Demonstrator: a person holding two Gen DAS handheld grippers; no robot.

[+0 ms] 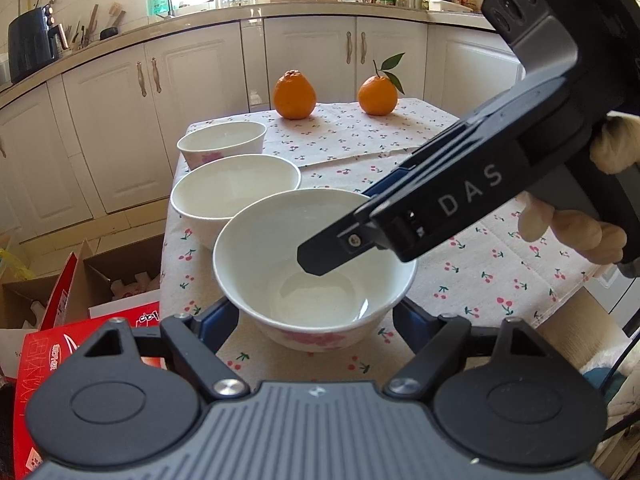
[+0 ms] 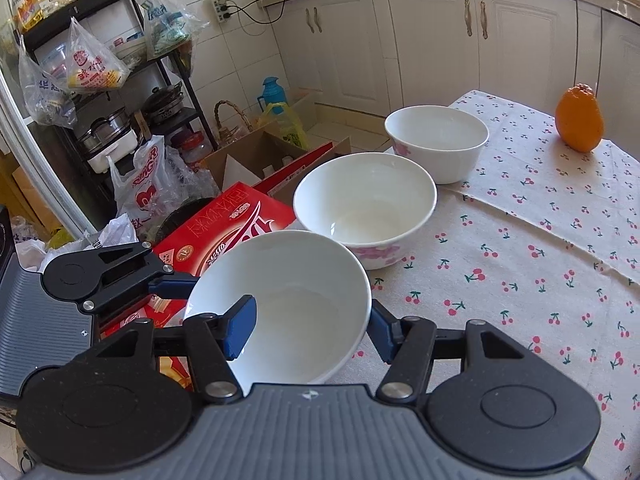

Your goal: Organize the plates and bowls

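Three white bowls with pink flowers stand in a row along the table's left edge. The near bowl [image 1: 312, 272] [image 2: 288, 312] sits between my left gripper's [image 1: 316, 320] open fingers, which flank its base without clearly touching. My right gripper [image 2: 308, 332] straddles this bowl's rim, one blue pad [image 2: 240, 332] inside and the other outside; in the left wrist view its finger [image 1: 332, 252] reaches into the bowl. The jaws look wide, not pressed on the rim. The middle bowl [image 1: 236, 192] [image 2: 366, 208] and the far bowl [image 1: 222, 142] [image 2: 438, 140] stand empty behind.
Two oranges [image 1: 294, 96] [image 1: 378, 94] sit at the table's far side on the cherry-print cloth [image 1: 500, 276]. Red cartons and open cardboard boxes [image 2: 240, 216] crowd the floor left of the table. White cabinets [image 1: 312, 56] stand behind.
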